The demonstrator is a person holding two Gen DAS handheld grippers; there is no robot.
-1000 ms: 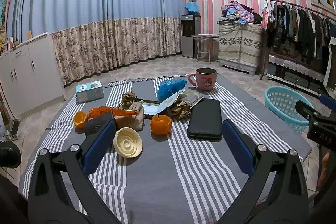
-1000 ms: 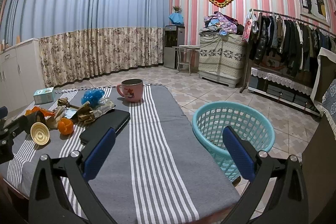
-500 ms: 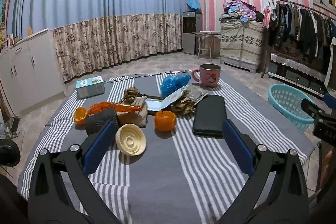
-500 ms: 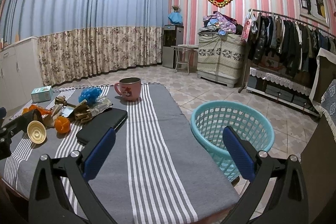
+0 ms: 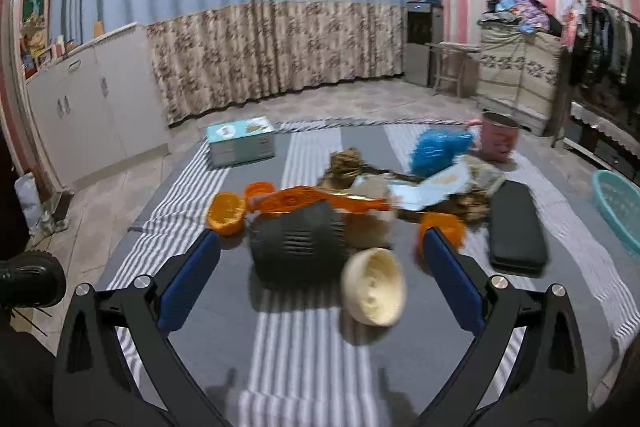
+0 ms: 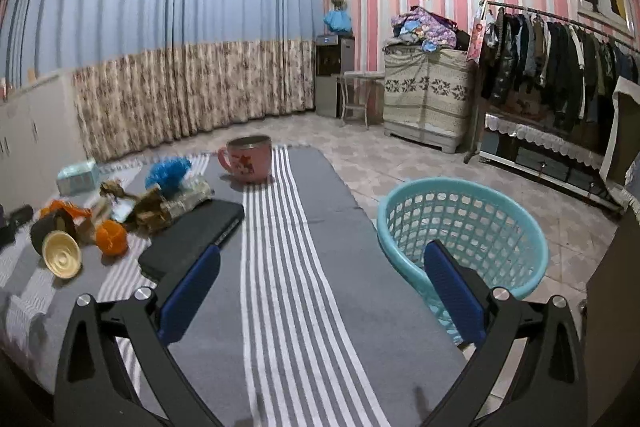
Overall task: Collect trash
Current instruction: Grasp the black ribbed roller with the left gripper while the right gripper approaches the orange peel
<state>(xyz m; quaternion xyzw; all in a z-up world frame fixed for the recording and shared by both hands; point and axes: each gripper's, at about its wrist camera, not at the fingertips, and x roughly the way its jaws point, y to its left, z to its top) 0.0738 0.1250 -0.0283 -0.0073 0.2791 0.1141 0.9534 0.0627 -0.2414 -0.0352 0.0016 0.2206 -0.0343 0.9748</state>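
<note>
A pile of trash lies on the grey striped table: a dark grey cup on its side (image 5: 298,247), a cream lid (image 5: 375,287), orange peels (image 5: 226,213), an orange plastic wrapper (image 5: 304,201), crumpled brown and white wrappers (image 5: 436,187) and a blue crumpled bag (image 5: 434,151). My left gripper (image 5: 320,267) is open, its blue pads either side of the dark cup and lid, just short of them. My right gripper (image 6: 320,287) is open and empty over the table's right part, beside the teal basket (image 6: 460,227). The pile also shows in the right wrist view (image 6: 120,215).
A black flat case (image 5: 516,227), a pink mug (image 6: 248,159) and a teal tissue box (image 5: 240,143) are on the table (image 6: 304,307). The basket stands on the floor off the table's right edge. White cabinets stand left, a clothes rack right.
My left gripper has moved forward and left toward the dark cup and lid, which now sit between its open pads. My right gripper has barely moved.
</note>
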